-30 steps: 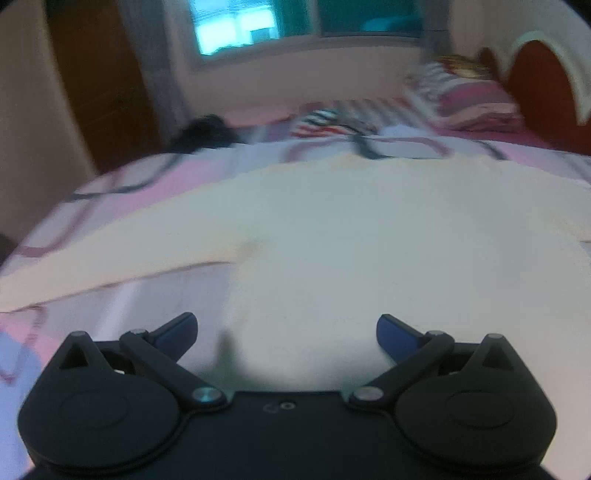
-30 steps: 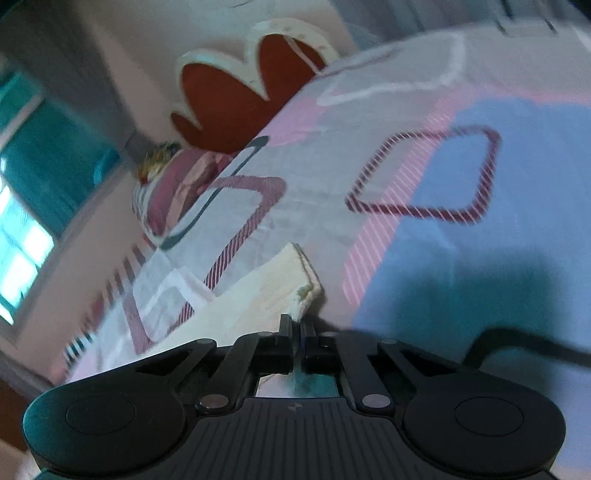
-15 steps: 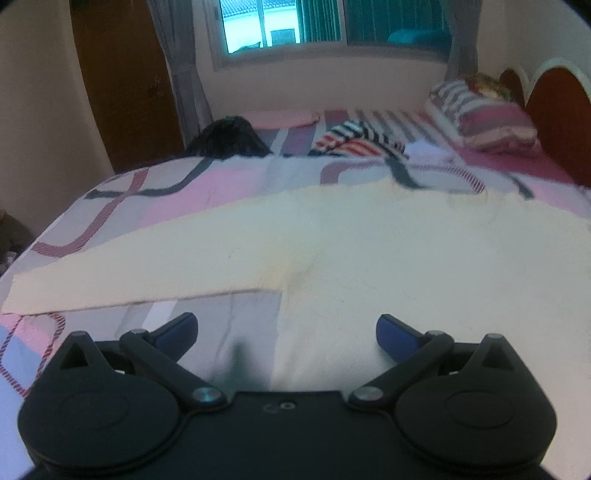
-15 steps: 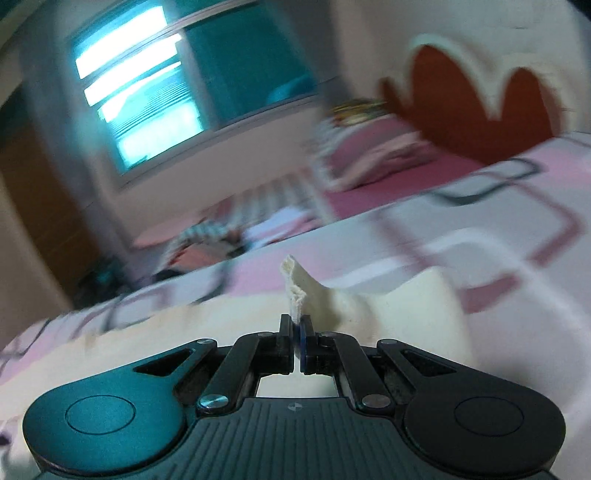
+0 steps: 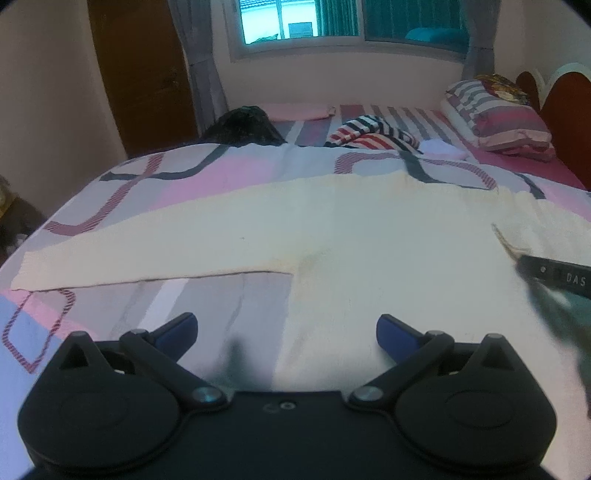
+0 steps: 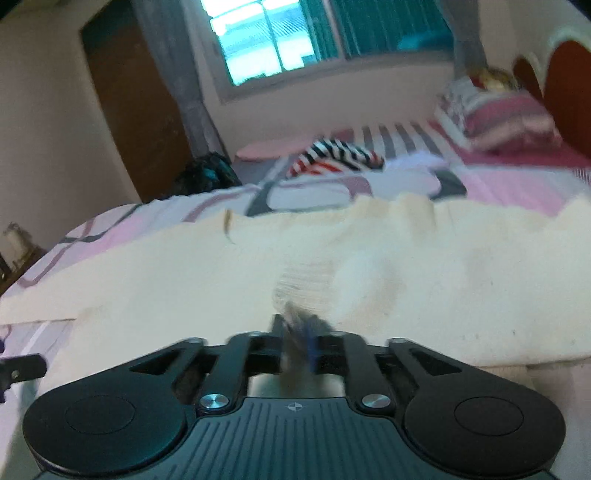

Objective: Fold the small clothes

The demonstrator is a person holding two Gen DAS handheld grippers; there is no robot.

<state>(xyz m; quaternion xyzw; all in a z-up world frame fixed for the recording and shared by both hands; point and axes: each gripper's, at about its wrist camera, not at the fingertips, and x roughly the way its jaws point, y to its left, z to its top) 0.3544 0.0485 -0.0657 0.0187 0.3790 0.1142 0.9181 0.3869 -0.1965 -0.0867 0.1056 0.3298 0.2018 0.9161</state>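
A cream long-sleeved top [image 5: 369,236] lies flat on the patterned bedspread [image 5: 207,173], its left sleeve [image 5: 129,254] stretched out to the left. My left gripper [image 5: 287,328] is open and empty, hovering over the top's lower left edge. My right gripper [image 6: 297,332] is shut on the cuff of the right sleeve [image 6: 306,280] and holds it folded over the body of the top [image 6: 443,266]. The right gripper's tip [image 5: 554,275] shows at the right edge of the left wrist view, with the sleeve end in it.
A striped garment [image 5: 369,134], a dark bundle [image 5: 243,125] and a small white cloth [image 5: 441,147] lie at the far side of the bed. Striped pillows [image 5: 495,118] rest against the red headboard [image 5: 569,110] at right. A wooden door [image 5: 144,70] and window [image 5: 332,22] are behind.
My right gripper has swung the sleeve cuff from the bed's right side inward over the top. The left gripper has shifted a little left and stays open.
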